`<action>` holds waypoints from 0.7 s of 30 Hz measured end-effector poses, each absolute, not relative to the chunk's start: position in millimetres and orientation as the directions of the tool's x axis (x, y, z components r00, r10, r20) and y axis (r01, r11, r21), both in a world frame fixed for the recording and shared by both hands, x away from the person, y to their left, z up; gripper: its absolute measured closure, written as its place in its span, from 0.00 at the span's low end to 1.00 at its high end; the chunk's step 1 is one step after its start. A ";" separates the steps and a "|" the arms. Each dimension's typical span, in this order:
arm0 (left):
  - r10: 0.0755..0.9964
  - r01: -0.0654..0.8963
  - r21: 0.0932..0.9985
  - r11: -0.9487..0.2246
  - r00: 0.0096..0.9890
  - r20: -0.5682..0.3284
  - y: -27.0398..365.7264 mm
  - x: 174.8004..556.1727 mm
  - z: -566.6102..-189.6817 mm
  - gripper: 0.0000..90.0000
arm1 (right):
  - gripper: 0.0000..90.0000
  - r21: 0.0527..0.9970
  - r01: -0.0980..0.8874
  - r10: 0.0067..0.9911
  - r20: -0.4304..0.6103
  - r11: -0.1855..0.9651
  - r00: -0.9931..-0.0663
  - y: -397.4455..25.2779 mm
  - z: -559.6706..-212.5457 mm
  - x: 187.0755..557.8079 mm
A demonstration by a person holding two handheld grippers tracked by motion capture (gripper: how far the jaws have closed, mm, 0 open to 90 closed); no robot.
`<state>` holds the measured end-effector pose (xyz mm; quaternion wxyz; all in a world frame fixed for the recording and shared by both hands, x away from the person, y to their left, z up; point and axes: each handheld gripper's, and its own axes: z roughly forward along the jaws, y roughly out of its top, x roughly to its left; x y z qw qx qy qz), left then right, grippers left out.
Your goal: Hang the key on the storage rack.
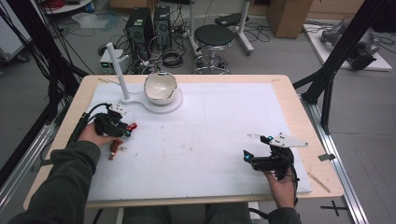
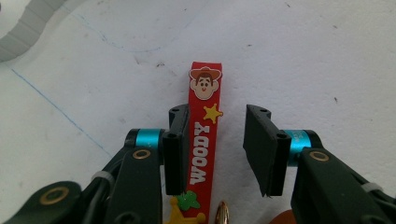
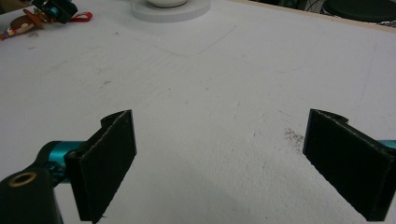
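Note:
A red rubber strap printed "WOODY", with a cowboy face at its far end, lies flat on the white mat. My left gripper is open around it; the strap rests against the left jaw and a gap separates it from the right jaw. In the high view the left gripper is at the mat's left, with the strap's tip poking out beyond it. A brown figure charm lies just behind that hand. My right gripper hovers near the front right, wide open with nothing between its jaws.
A white bowl sits on a round white stand with an upright post at the back of the mat. Small green and yellow charms lie at the strap's near end. A stool and computer towers stand beyond the table.

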<state>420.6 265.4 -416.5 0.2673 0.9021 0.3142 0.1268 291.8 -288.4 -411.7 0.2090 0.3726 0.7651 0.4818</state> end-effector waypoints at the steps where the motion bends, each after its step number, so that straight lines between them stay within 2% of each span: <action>1: 0.624 0.483 0.573 -0.662 0.778 0.065 266.3 420.7 -416.7 0.68 | 0.10 0.892 0.369 0.771 0.039 0.259 -0.635 -288.6 -411.8 291.4; 6: 0.578 0.419 0.591 -0.689 0.810 0.100 269.1 421.9 -416.8 0.67 | 0.10 0.892 0.371 0.774 0.041 0.256 -0.632 -290.0 -412.4 290.7; 13: 0.555 0.412 0.560 -0.719 0.825 0.104 273.8 424.1 -420.0 0.65 | 0.10 0.890 0.378 0.774 0.046 0.255 -0.632 -290.1 -414.0 289.5; 18: 0.577 0.459 0.577 -0.676 0.816 0.027 275.8 426.4 -421.9 0.72 | 0.10 0.890 0.378 0.772 0.047 0.256 -0.634 -289.1 -415.1 289.2; 21: 0.567 0.450 0.570 -0.687 0.823 0.035 273.8 425.4 -421.2 0.79 | 0.10 0.891 0.375 0.771 0.046 0.256 -0.636 -287.5 -415.4 289.4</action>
